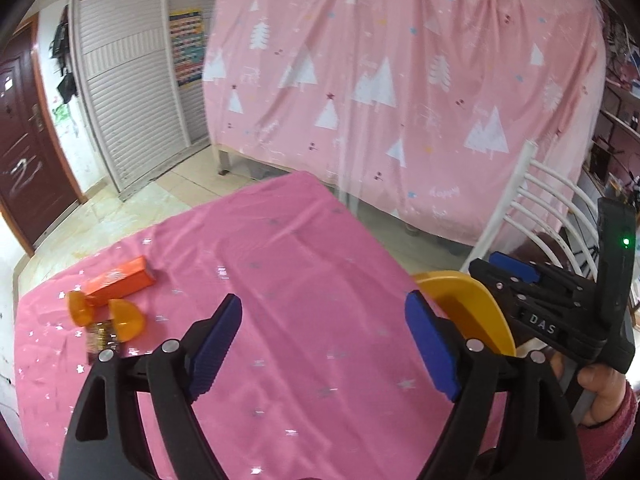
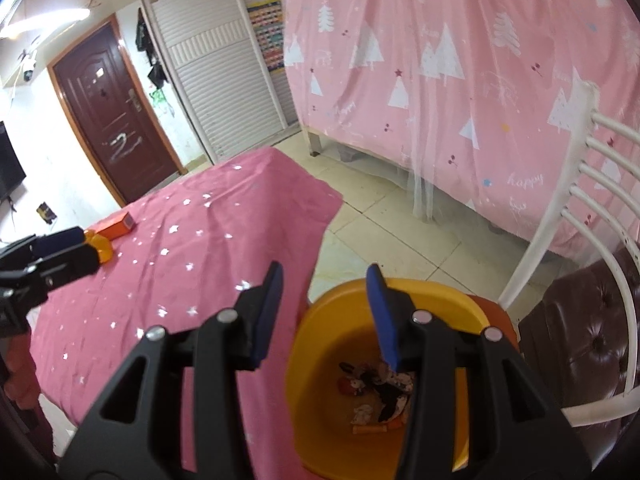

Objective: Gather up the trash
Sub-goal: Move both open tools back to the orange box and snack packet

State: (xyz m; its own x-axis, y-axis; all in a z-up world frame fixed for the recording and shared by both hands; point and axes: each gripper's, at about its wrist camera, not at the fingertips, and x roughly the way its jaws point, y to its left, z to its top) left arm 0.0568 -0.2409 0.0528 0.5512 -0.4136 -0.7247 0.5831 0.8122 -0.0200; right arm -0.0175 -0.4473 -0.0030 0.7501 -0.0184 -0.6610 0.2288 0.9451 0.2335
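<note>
A pink star-printed tablecloth [image 1: 280, 264] is covering the table. The left gripper [image 1: 324, 344] is hovering wide open, empty. The right gripper [image 2: 324, 316] is standing half open, empty, over the yellow bin [image 2: 320, 344] holding wrappers [image 2: 380, 392]. Farther away, an orange box [image 1: 120, 278] is lying.

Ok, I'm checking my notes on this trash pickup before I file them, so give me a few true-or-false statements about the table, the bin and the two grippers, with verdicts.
1. The left gripper holds the orange box. False: its fingers are apart with nothing between them, and the orange box lies on the pink tablecloth.
2. The yellow bin already has trash in it. True: crumpled wrappers lie at the bottom.
3. The right gripper is clamped on a wrapper. False: its fingers are apart and empty, above the bin.
4. Two orange half-round pieces lie beside the box. True.
5. The bin stands on the table. False: it stands beside the table, off its edge, by the white chair.
</note>
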